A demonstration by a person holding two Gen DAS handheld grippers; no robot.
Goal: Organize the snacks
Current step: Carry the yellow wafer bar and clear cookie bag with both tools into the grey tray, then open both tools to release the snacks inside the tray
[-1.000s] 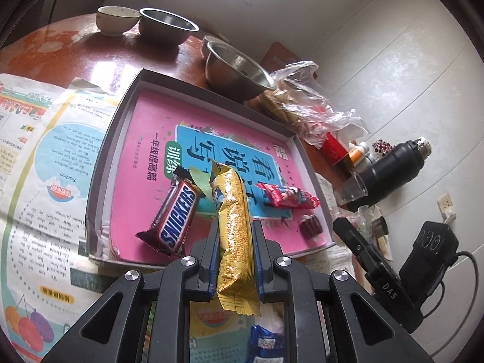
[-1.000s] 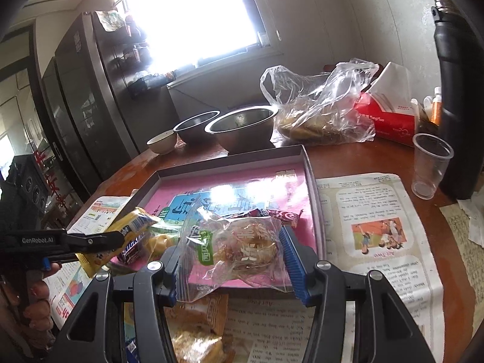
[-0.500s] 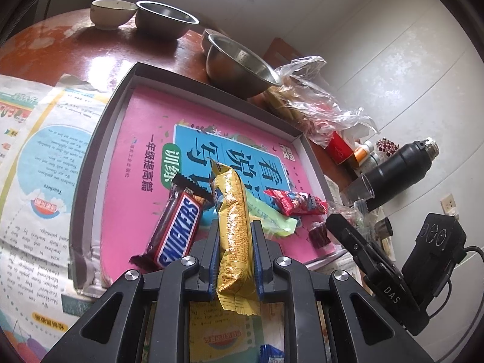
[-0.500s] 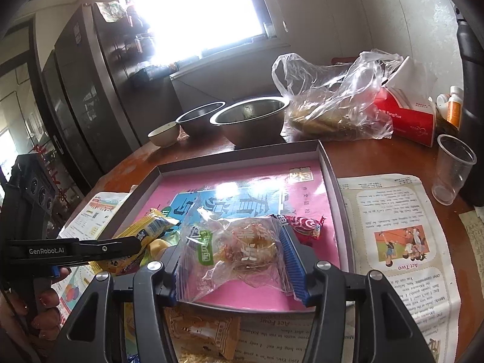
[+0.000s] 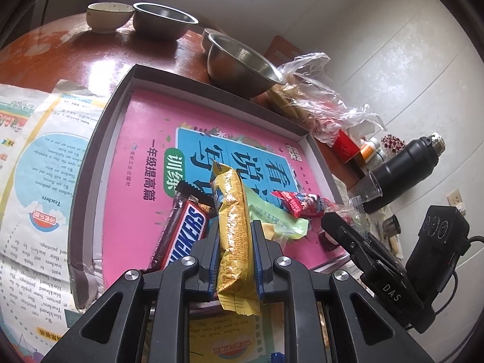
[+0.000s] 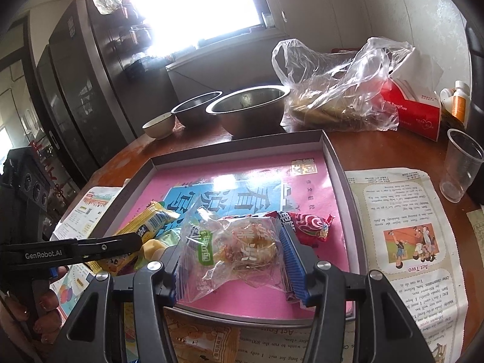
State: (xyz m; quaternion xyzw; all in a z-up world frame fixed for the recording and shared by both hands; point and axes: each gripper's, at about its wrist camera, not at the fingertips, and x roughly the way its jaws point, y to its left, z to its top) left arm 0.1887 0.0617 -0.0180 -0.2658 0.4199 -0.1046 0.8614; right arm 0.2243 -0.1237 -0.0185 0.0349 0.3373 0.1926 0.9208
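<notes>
In the left wrist view, the left hand-held gripper (image 5: 234, 257) is pinching a yellow snack bar (image 5: 233, 230) at mid-length, hanging over the near end of the tray (image 5: 90, 151) beside the Snickers bar (image 5: 181, 236). It looks light, crinkly and slippery.

In the right wrist view, the right hand-held gripper (image 6: 233, 269) is closing across a clear pastry bag (image 6: 236, 251) above the tray; soft and crushable, it is best held lightly by its sides.

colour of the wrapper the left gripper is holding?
Yellow-gold wrapper, with a small blue patch near its far end; clearest in left wrist view.
</notes>
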